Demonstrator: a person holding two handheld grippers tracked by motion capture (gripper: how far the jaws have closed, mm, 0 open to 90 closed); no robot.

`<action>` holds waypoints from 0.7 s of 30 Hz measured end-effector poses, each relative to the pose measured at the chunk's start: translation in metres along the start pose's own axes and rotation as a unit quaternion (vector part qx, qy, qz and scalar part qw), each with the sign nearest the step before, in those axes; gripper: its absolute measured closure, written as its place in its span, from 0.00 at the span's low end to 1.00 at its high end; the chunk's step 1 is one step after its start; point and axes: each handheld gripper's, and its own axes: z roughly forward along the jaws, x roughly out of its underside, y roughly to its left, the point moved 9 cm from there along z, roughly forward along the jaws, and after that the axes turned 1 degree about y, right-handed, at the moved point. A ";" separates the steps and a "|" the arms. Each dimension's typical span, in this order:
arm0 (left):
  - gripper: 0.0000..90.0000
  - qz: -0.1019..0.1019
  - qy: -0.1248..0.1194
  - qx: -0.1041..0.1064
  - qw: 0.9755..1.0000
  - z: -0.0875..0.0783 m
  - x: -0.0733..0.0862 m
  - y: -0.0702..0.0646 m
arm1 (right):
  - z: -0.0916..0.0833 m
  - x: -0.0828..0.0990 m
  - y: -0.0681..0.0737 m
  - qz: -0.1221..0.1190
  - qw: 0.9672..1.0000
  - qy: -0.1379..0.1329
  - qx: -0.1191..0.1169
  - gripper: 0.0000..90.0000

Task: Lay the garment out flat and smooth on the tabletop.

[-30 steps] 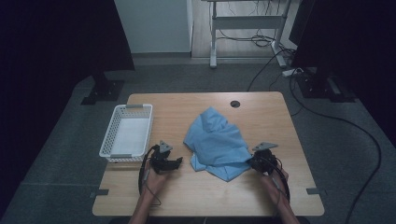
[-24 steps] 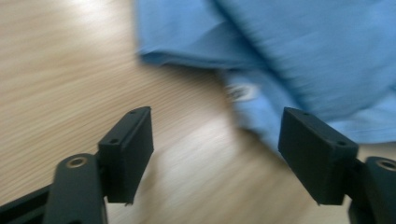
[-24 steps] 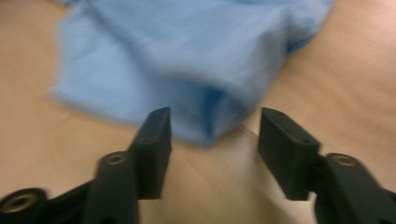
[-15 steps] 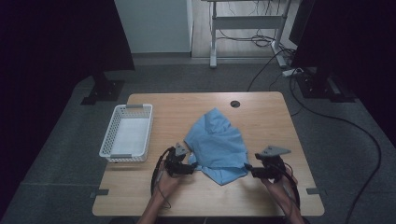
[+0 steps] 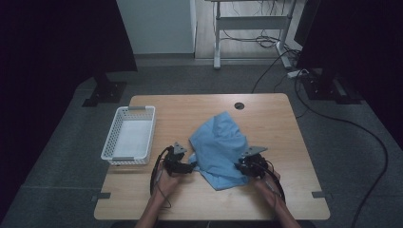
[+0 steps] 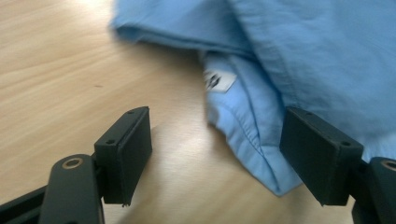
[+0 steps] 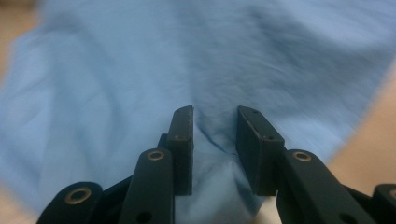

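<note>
A crumpled light-blue shirt lies in the middle of the wooden table. My left gripper sits at its left edge, open. In the left gripper view a hemmed corner of the shirt lies between the wide jaws, untouched by the left pad, and a white label shows just beyond. Those jaws have just been opening a little. My right gripper is at the shirt's lower right. Its jaws have just been closing and now pinch a raised fold of the shirt.
A white mesh basket stands at the table's left side, close to my left hand. A round cable hole is near the far edge. Cables trail from both grippers toward the front edge.
My right gripper drew back to the right off the shirt, then came left onto it again. My left gripper shifted slightly right to the shirt's edge. The shirt's lower edge has changed shape.
</note>
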 end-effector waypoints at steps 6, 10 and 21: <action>0.27 -0.014 0.003 -0.008 1.000 0.006 -0.007 0.026 | -0.013 0.015 0.054 -0.024 0.998 0.004 -0.054 0.67; 0.28 -0.018 0.012 -0.016 1.000 -0.004 -0.013 0.023 | -0.021 0.009 0.062 -0.025 0.998 -0.003 -0.062 0.53; 0.16 0.038 0.027 0.013 0.999 -0.014 0.013 -0.061 | -0.017 -0.033 -0.036 0.035 0.996 -0.060 0.048 0.34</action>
